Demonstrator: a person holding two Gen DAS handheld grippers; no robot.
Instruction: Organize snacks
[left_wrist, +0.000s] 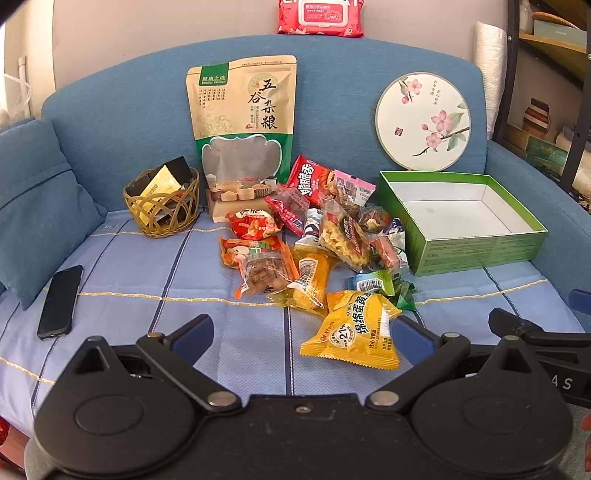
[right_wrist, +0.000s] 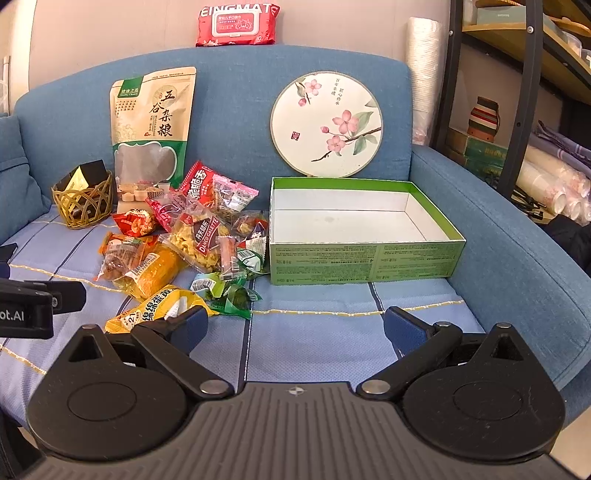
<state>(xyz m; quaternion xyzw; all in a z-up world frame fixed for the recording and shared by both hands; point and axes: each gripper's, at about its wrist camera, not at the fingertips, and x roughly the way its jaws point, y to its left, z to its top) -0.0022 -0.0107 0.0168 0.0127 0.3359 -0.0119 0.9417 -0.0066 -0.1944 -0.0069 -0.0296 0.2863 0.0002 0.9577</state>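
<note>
A pile of snack packets (left_wrist: 317, 229) lies on the blue sofa seat, also in the right wrist view (right_wrist: 199, 232). A yellow packet (left_wrist: 354, 328) lies nearest, just ahead of my left gripper (left_wrist: 306, 336), which is open and empty. An open, empty green box (left_wrist: 476, 243) stands to the right of the pile; it also shows in the right wrist view (right_wrist: 362, 258). My right gripper (right_wrist: 295, 328) is open and empty, in front of the box, with the yellow packet (right_wrist: 159, 310) by its left finger.
A large grain pouch (left_wrist: 243, 125) and a round fan (left_wrist: 423, 122) lean on the sofa back. A wicker basket (left_wrist: 162, 206) stands at left, a phone (left_wrist: 61, 301) lies near the cushion (left_wrist: 33, 210). Shelves (right_wrist: 517, 110) stand right of the sofa.
</note>
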